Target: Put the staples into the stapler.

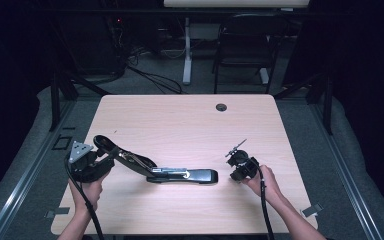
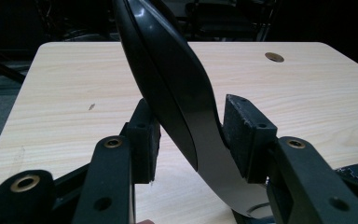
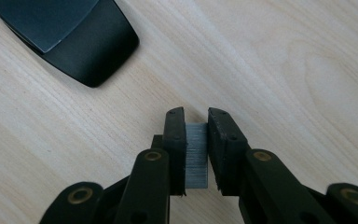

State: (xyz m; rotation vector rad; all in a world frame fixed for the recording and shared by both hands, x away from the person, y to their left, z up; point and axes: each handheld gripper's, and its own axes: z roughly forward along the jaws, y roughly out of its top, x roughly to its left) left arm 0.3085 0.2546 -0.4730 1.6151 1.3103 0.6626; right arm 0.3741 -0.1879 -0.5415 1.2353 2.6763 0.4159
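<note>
A black stapler lies open in the middle of the wooden table (image 1: 180, 120). Its base (image 1: 190, 175) rests flat, and its top arm (image 1: 125, 156) is swung up and back to the left. My left gripper (image 1: 102, 159) is shut on that top arm (image 2: 177, 84), with a pad on each side of it (image 2: 191, 126). My right gripper (image 1: 236, 171) hovers just right of the base, tilted down at the table. It (image 3: 196, 126) is shut on a small grey strip of staples (image 3: 196, 156). The rounded end of the stapler base (image 3: 74, 37) lies ahead and to the left of it.
A round cable hole (image 1: 221, 107) sits in the far part of the table (image 2: 307, 93). A dark chair (image 1: 245, 45) and a white desk leg (image 1: 187, 50) stand on the floor beyond. Dark curtains close in both sides.
</note>
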